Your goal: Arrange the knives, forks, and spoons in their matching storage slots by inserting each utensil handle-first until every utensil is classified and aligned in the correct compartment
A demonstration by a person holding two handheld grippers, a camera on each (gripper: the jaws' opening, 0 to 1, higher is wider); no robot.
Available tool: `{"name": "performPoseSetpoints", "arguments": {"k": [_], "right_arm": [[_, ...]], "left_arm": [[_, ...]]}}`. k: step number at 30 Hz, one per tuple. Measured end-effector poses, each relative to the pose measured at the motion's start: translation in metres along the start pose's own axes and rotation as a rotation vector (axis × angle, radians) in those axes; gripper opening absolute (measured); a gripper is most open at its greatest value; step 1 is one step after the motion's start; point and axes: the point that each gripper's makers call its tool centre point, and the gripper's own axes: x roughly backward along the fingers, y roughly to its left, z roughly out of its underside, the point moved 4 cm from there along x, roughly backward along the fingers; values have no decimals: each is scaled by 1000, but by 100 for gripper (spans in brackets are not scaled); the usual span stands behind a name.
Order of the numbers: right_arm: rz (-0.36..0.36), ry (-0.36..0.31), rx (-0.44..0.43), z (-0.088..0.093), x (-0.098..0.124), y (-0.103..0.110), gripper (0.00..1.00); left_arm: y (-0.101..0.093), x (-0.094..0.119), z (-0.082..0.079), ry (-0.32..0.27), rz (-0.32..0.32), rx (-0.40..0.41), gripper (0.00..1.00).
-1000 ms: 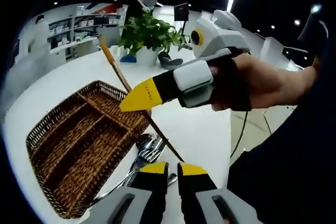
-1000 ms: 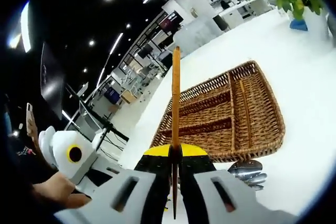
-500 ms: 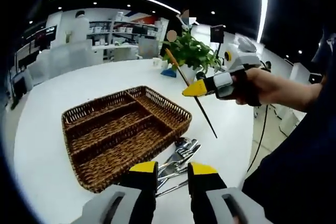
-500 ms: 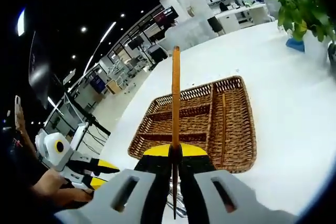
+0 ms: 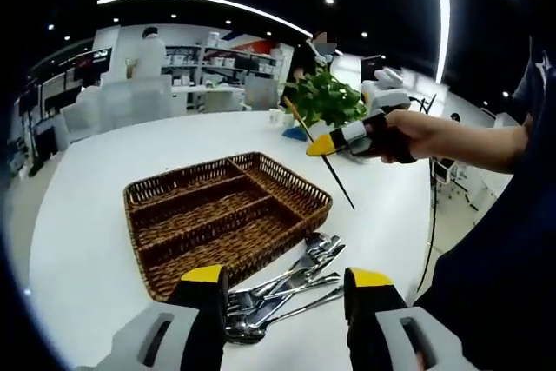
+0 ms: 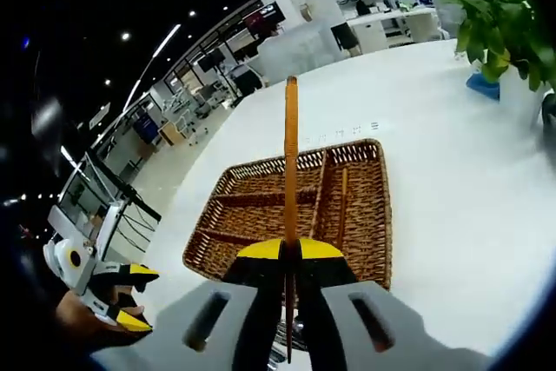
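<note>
Clamped tight on a slim orange-handled utensil (image 6: 291,171), the right gripper (image 6: 291,254), jaws pressed together around the shaft, the handle running straight up over the wicker tray (image 6: 365,215) in the right gripper view. Held well above the white table (image 6: 452,180), that utensil, with plenty of bare tabletop right of the tray and beyond its far rim. Stood wide apart and holding nothing, the left gripper (image 5: 287,280), just above a loose pile of steel cutlery (image 5: 291,280) lying against the tray's (image 5: 148,188) near right edge. Seen from the left gripper view, the right gripper (image 5: 334,142) out past the tray's far right corner, a hand (image 5: 404,132) wrapped around it, the dark end of the utensil (image 5: 334,180) slanting down free of the table. Caught low left in the right gripper view, the left gripper (image 6: 129,297), jaws spread. Hidden behind the jaws there, most of the cutlery pile. Hard to tell, the orange-handled utensil's type. Potted plant (image 5: 326,97) at the table's far side.
</note>
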Motion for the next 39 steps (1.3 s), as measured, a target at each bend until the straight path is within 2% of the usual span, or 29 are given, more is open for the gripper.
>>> {"name": "performPoseSetpoints", "arguments": {"k": [3, 14, 18, 21, 25, 28, 32, 39], "right_arm": [[15, 13, 3, -4, -7, -6, 3], [67, 75, 40, -18, -37, -21, 3], [91, 103, 50, -18, -49, -29, 3], [104, 125, 47, -15, -56, -34, 3], [132, 134, 40, -14, -63, -43, 3], [156, 149, 33, -12, -68, -50, 3], [171, 192, 34, -5, -78, -57, 3], [192, 252, 13, 10, -91, -63, 3]], "left_arm": [[1, 3, 1, -3, -5, 5, 63], [1, 16, 5, -24, -14, 17, 75], [2, 17, 5, -28, -22, 10, 82], [3, 17, 6, -27, -22, 16, 83], [4, 16, 9, -15, -23, 14, 93], [5, 16, 10, -8, -18, 9, 94], [6, 17, 9, -12, -1, 29, 100], [9, 14, 12, 14, 5, 15, 100]]}}
